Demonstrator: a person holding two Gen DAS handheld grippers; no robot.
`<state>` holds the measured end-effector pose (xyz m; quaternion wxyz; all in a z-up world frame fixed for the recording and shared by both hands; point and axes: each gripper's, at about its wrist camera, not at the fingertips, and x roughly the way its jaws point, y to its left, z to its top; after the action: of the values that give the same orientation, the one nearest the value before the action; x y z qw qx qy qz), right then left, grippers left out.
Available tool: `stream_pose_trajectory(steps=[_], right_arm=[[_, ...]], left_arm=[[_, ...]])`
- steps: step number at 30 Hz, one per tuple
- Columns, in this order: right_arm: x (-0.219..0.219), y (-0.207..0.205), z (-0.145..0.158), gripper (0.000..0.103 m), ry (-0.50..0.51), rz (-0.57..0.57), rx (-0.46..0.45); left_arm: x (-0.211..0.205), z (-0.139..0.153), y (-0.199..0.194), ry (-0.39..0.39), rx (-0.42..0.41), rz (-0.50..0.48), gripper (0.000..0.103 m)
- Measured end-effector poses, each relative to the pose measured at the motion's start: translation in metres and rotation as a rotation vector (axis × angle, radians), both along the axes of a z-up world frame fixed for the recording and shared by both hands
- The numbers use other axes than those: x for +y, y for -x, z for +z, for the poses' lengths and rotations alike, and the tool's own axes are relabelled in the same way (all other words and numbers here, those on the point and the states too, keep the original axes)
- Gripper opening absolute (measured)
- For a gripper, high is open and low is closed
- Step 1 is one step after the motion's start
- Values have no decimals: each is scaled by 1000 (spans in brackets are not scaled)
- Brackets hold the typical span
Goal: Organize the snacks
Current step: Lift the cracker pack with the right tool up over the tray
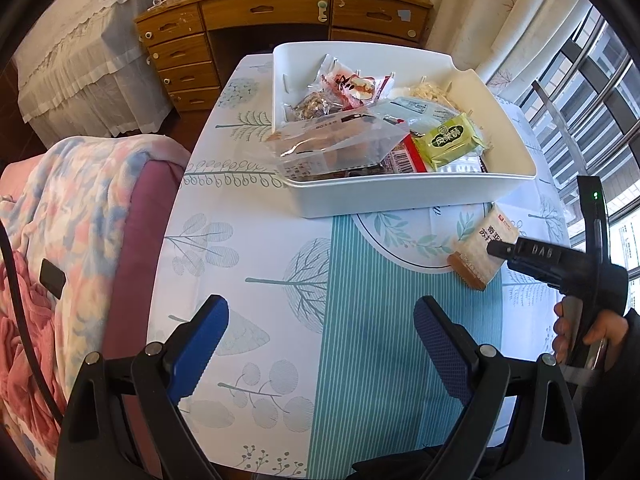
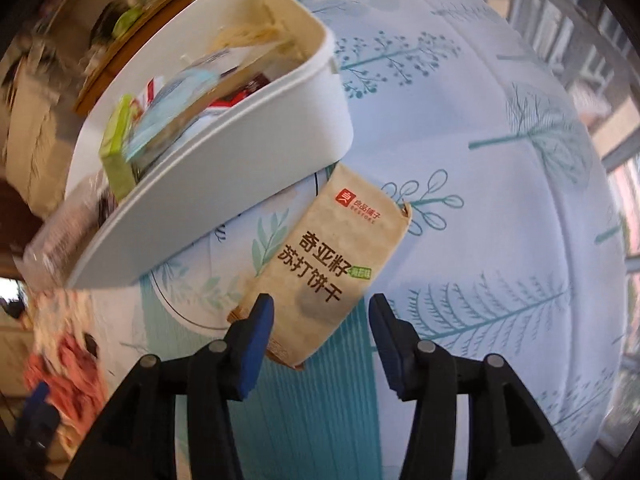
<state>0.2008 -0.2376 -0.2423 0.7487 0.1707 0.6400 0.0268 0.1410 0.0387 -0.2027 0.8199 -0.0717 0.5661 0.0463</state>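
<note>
A white bin (image 1: 380, 200) stands at the far side of the table, filled with several wrapped snacks, among them a green packet (image 1: 450, 140) and a clear bag of pastries (image 1: 340, 140). A beige cracker packet (image 1: 476, 240) lies flat on the cloth just in front of the bin's near right corner. My right gripper (image 2: 322, 304) points down over the cracker packet (image 2: 332, 248); its jaws stand partly apart around the packet's near end, with a gap on the right side. My left gripper (image 1: 320, 308) hangs wide open over bare cloth, holding nothing. In the right wrist view the bin (image 2: 224, 184) is at upper left.
A leaf-printed tablecloth (image 1: 280, 240) covers the table. A pink chair draped with a flowered blanket (image 1: 80, 220) stands close on the left. A wooden desk with drawers (image 1: 280, 12) is behind the table, and a window railing (image 1: 580, 120) on the right. A hand (image 1: 576, 336) holds the right tool.
</note>
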Motion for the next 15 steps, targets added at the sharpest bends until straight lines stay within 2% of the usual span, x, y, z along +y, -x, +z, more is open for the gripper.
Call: stream_pose_trajectory(steps=[3, 7, 15], right_arm=[[-6, -5, -3, 61, -25, -56, 16], [1, -10, -12, 63, -10, -108, 39], [43, -41, -20, 71, 164, -188, 75]], left_arm=[[5, -3, -2, 2, 8, -3, 93], [15, -7, -5, 5, 20, -5, 93], [40, -13, -13, 5, 35, -17, 93]])
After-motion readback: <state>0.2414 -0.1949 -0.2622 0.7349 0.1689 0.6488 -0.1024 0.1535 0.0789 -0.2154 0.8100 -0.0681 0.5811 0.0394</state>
